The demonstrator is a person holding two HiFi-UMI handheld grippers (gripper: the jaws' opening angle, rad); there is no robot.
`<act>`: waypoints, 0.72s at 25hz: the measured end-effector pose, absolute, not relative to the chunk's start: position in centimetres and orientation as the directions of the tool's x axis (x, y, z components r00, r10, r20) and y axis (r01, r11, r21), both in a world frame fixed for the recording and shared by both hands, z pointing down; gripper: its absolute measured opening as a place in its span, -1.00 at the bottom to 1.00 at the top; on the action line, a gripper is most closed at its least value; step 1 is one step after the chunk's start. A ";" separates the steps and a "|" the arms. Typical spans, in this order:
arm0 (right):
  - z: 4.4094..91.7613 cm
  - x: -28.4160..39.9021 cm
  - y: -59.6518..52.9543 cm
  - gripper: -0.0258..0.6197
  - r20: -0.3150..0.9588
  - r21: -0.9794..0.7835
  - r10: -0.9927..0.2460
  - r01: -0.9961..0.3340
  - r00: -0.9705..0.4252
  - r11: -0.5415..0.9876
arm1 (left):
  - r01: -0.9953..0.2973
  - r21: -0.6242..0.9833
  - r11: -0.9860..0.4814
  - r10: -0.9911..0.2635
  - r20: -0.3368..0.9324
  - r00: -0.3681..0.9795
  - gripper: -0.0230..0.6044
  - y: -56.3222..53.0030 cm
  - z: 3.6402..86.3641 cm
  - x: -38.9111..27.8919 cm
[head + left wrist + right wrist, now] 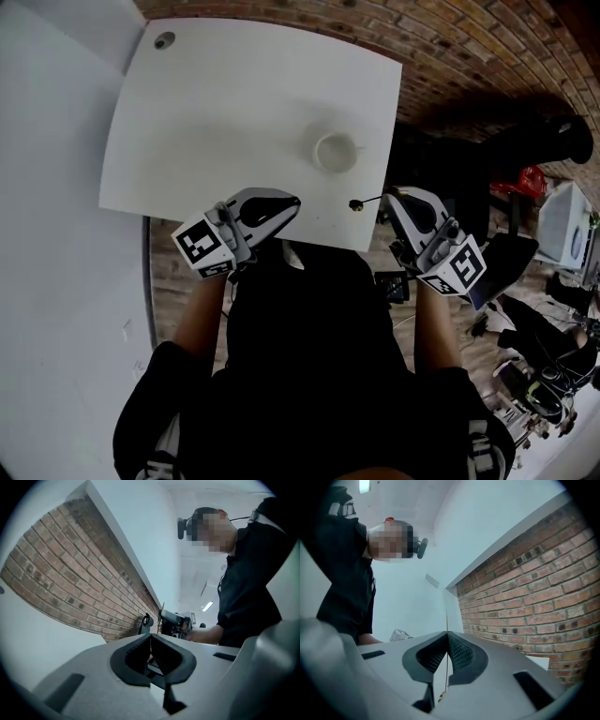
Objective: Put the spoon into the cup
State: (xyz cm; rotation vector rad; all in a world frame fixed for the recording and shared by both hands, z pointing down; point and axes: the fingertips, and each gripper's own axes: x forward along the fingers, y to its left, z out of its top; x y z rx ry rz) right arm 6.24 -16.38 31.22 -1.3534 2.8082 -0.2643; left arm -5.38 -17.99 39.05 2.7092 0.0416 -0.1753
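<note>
The right gripper (pixel 388 197) is pinching, jaws fully closed, the thin handle of the spoon (pixel 367 201), probably light, stiff and slippery, while the left gripper (pixel 293 201) is hanging closed, empty.

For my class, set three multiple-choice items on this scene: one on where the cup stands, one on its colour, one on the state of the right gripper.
1. Where does the cup stand?
A. on the table
B. on the floor
C. on a chair

2. What colour is the cup?
A. red
B. white
C. black

3. What is the right gripper doing?
A. standing open and empty
B. shut on the cup
C. shut on the spoon

Answers:
1 A: the head view shows it on the tabletop, near the right edge.
2 B: it is as pale as the tabletop.
3 C: the right gripper view shows the thin handle pinched between closed jaws.
</note>
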 end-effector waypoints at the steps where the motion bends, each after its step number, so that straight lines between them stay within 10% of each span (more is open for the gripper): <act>1: 31.3 6.4 -16.7 -0.90 0.064 -0.148 -0.781 -0.780 -0.621 0.608 | 0.057 0.420 -0.906 0.004 -0.125 0.992 -0.87 -18.2 39.4 -5.3; 18: 33.5 11.6 -23.7 -0.90 -0.028 -0.193 -0.668 -0.652 -0.744 0.733 | -0.186 0.409 -0.894 -0.201 0.006 0.980 -0.87 -19.0 41.9 -1.6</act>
